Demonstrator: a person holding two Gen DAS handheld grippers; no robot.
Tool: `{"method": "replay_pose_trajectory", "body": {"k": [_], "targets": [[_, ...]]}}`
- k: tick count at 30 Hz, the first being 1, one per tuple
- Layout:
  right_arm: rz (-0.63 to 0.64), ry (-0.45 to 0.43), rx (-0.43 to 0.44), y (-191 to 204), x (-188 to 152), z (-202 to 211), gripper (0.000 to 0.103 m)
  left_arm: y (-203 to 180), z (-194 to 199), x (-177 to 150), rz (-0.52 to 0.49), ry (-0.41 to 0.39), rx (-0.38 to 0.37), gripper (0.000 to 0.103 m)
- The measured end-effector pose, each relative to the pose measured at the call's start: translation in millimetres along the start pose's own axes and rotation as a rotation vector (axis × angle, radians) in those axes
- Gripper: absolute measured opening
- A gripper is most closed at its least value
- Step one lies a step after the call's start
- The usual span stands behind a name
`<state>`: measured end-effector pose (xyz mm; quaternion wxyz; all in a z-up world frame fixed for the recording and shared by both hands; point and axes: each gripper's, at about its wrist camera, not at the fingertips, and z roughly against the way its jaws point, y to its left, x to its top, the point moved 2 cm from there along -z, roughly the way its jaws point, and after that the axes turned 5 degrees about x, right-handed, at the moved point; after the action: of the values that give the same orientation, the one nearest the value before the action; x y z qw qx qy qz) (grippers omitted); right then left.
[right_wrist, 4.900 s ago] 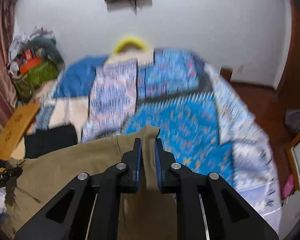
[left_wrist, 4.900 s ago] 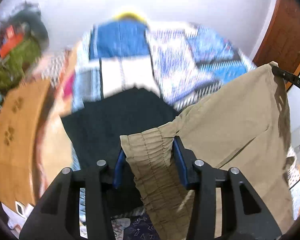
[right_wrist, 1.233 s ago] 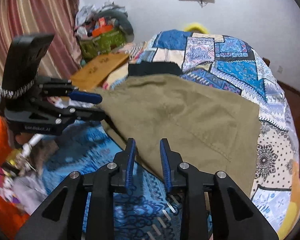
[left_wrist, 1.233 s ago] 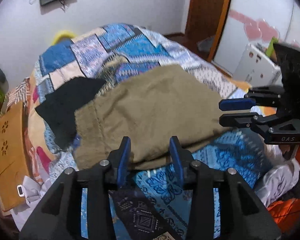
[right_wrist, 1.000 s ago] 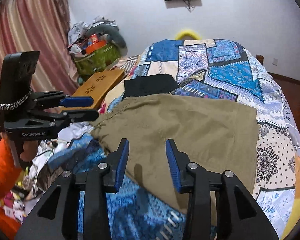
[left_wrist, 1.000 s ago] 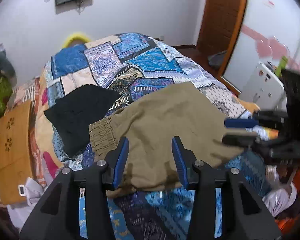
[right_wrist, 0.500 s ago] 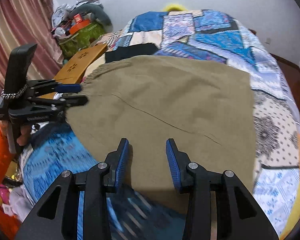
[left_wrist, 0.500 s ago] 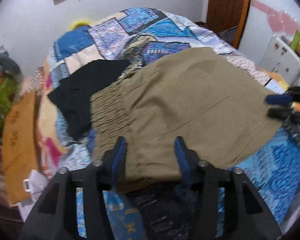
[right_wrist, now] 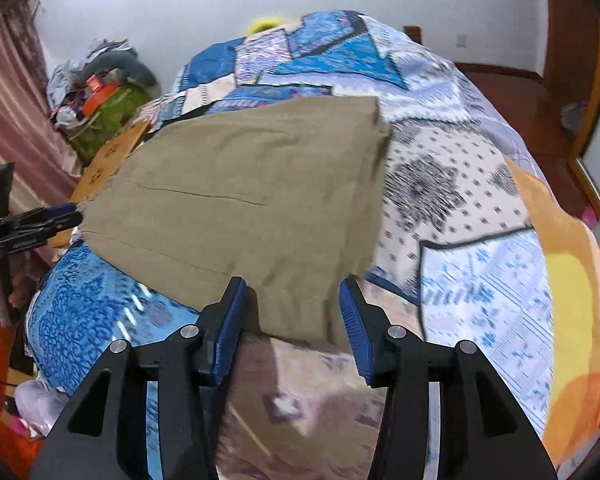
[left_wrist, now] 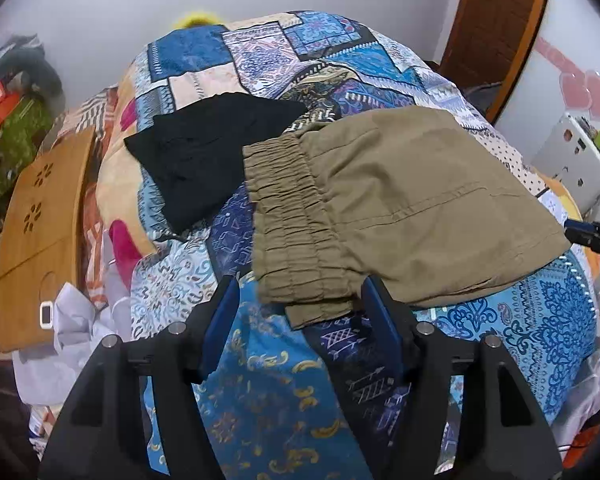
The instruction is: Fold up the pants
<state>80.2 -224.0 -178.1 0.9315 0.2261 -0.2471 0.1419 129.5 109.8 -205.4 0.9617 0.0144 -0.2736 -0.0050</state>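
Note:
Khaki pants lie folded flat on the patchwork bedspread, with the gathered elastic waistband to the left in the left wrist view. My left gripper hangs over the waistband's near corner. Its jaws are opening; the cloth lies between the blue pads without being pressed. In the right wrist view the pants spread ahead, and my right gripper stands at their near edge. Its jaws are opening too, with cloth between them but no grip. Each gripper shows at the other view's edge: the right gripper and the left gripper.
A black garment lies on the bed beside the waistband. A wooden lap tray leans at the bed's left side, with a clutter pile behind it. A white appliance and a brown door stand to the right.
The pants, held up by both grippers before, now lie flat on the bed. Both grippers have come down closer to the near edge, and their jaws stand wider apart.

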Motion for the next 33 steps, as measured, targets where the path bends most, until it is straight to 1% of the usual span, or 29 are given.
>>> {"method": "replay_pose_trajectory", "body": {"k": [4, 7, 11, 13, 16, 21, 25, 30, 33], "targets": [[-0.007, 0.004, -0.024, -8.8, 5.9, 7.6, 0.045, 11.5, 8.4, 13.0, 0.027, -0.027, 0.071, 0.065], [-0.001, -0.019, -0.038, -11.3, 17.7, 12.9, 0.046, 24.1, 8.2, 30.2, 0.075, -0.042, 0.088, 0.068], [0.012, -0.059, -0.034, -12.6, 43.3, 12.0, 0.046, 38.3, 0.2, 55.0, 0.138, -0.047, 0.093, 0.07], [0.027, -0.075, -0.035, -12.6, 58.8, 7.3, 0.049, 43.9, -8.0, 69.6, 0.171, -0.044, 0.087, 0.072], [0.053, -0.088, -0.039, -13.3, 79.4, -3.2, 0.052, 45.6, -21.5, 86.3, 0.192, -0.033, 0.083, 0.074], [0.068, -0.086, -0.041, -25.2, 113.7, -29.3, 0.056, 41.1, -55.6, 109.7, 0.193, 0.019, 0.052, 0.078], [0.068, -0.051, -0.048, -40.4, 139.8, -60.1, 0.058, 33.5, -86.8, 122.8, 0.182, 0.081, 0.019, 0.078], [0.062, 0.003, -0.058, -63.1, 167.3, -103.0, 0.058, 28.2, -117.9, 124.4, 0.168, 0.141, 0.006, 0.078], [0.038, 0.026, -0.061, -78.6, 182.2, -129.7, 0.058, 29.2, -130.9, 119.2, 0.185, 0.168, -0.022, 0.078]]}}
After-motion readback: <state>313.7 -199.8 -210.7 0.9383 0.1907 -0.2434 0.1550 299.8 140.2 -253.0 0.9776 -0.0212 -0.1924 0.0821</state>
